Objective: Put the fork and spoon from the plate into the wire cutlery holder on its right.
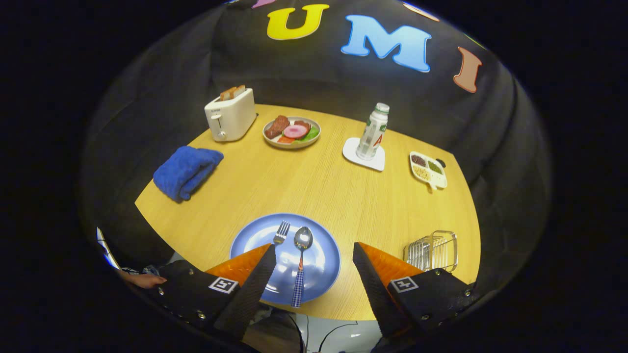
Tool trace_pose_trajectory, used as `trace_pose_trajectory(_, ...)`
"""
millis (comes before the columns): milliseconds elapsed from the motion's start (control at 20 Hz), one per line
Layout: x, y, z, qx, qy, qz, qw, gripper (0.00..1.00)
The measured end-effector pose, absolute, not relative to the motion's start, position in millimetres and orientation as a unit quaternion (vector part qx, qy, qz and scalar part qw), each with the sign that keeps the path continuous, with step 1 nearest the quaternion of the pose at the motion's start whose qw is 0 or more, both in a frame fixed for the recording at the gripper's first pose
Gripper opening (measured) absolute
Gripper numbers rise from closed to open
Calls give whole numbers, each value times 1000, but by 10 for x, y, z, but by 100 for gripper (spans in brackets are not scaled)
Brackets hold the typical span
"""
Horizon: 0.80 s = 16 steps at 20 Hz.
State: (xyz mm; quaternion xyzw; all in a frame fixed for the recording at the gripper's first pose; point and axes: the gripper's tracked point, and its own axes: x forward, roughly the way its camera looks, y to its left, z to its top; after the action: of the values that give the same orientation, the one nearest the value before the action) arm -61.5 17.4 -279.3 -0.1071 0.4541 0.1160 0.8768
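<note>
A blue plate (321,245) lies at the near edge of the wooden table, just ahead of my fingers. On it a fork (281,232) and a spoon (302,255) with a checked handle lie side by side, heads pointing away from me. The fork's handle is hidden behind my left finger. To the plate's right stands the wire cutlery holder (431,251), with nothing in it. My gripper (314,247) hovers above the plate, open wide, with the spoon showing in the gap between the fingers.
Farther back on the table (314,181) are a folded blue towel (186,171), a white toaster (230,115) with bread, a plate of food (292,131), a bottle (373,131) on a white coaster and a small divided dish (428,170). A person's hand (144,280) rests at the near left.
</note>
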Motion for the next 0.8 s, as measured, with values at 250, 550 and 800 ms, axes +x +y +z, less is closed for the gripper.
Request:
trace_pose_trajectory(250, -853, 194, -3230, -119, 535, 132, 826, 97)
trace_pose_trajectory(550, -959, 146, -3546, -149, 588, 139, 783, 97)
trace_pose_trajectory(800, -990, 116, -3680, -168, 618, 140, 755, 96)
